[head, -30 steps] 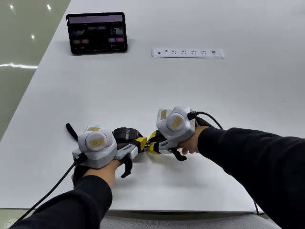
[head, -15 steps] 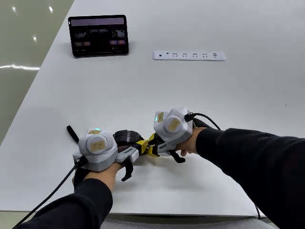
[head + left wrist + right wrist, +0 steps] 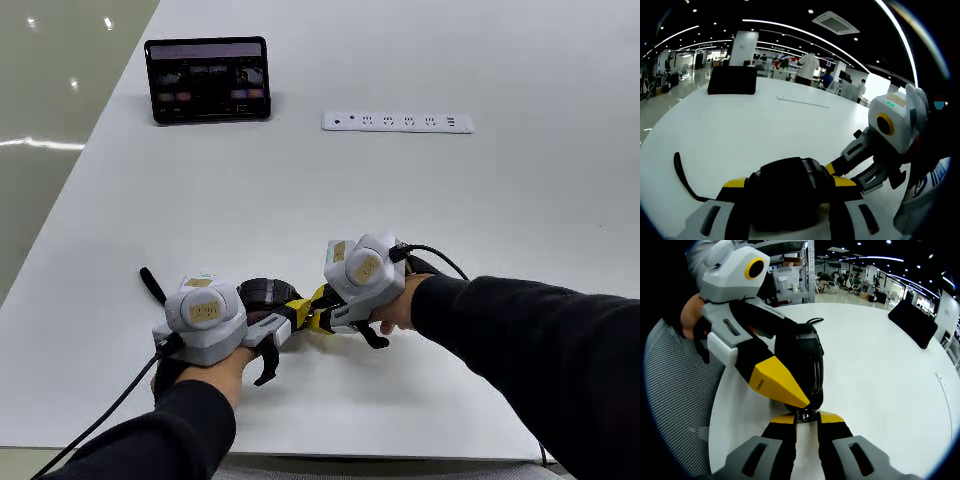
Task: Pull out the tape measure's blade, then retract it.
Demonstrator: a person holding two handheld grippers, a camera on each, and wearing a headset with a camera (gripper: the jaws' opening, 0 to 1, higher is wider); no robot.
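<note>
Claws meet at the white table's (image 3: pixel 400 200) near left: our left claw (image 3: pixel 790 182) clenches the round black tape measure (image 3: pixel 262 292), our right claw (image 3: pixel 806 418) pinches its dark blade tip (image 3: pixel 805 413).

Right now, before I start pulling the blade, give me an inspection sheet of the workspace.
Surface: white table.
Job's things: black tape measure, its strap lying on the table.
Clutter: tablet and power strip, far side.
Grippers: left hand-held gripper shut on the tape measure; right hand-held gripper shut on the blade tip, blade not yet drawn out.
Cables: a black cable off each.
Surroundings: glossy floor; people far off.
</note>
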